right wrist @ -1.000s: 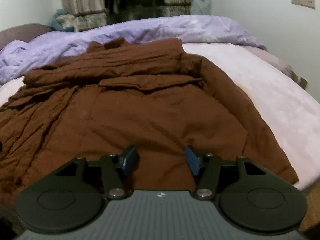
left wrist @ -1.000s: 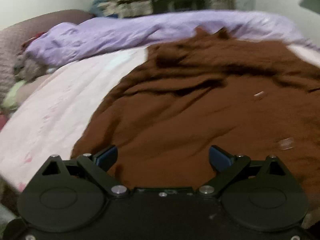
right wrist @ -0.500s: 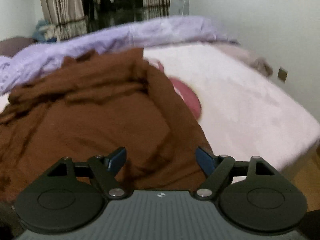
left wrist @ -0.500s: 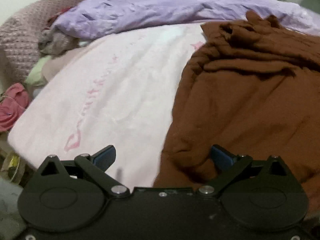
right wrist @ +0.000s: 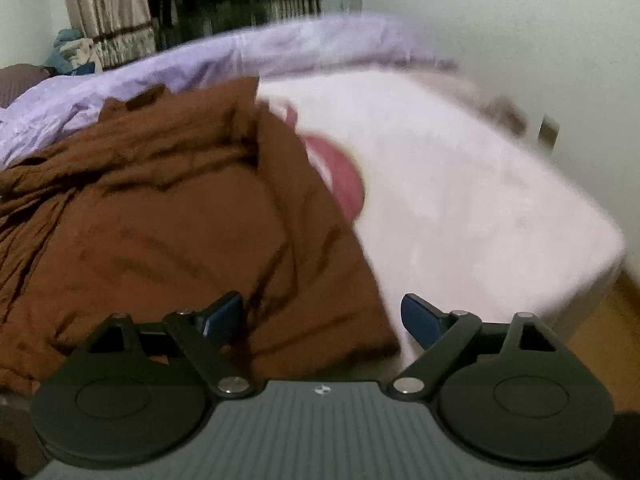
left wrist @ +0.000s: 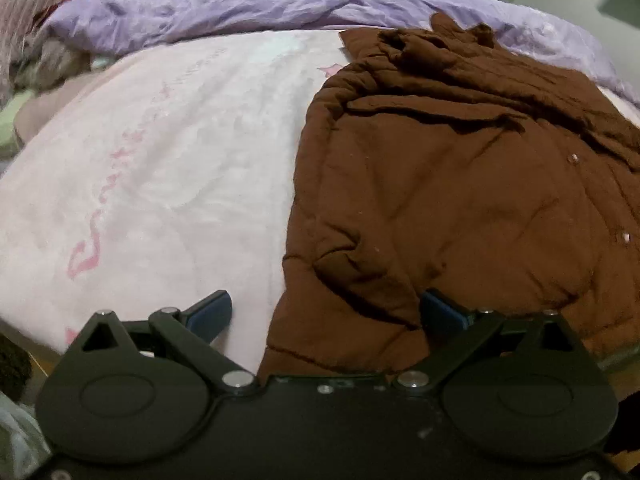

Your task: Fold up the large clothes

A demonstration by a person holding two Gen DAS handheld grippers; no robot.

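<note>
A large brown quilted coat (left wrist: 460, 184) lies spread on a pale pink bed sheet (left wrist: 168, 160). My left gripper (left wrist: 326, 314) is open, its jaws straddling the coat's near left hem corner at the bed's front edge. In the right wrist view the coat (right wrist: 160, 224) fills the left half. My right gripper (right wrist: 322, 316) is open over the coat's near right hem corner, with nothing held. The coat's collar lies at the far side, against a purple duvet (left wrist: 248, 4).
The purple duvet (right wrist: 280, 52) is bunched along the far side of the bed. Pillows and small clothes (left wrist: 36, 64) lie at the far left. A pink item (right wrist: 348, 180) lies beside the coat's right edge. Wooden floor (right wrist: 600, 332) shows past the bed's right corner.
Both grippers have moved outward from the coat's middle, the left to the left hem corner and the right to the right hem corner. The right jaws opened wider. The coat lies as before.
</note>
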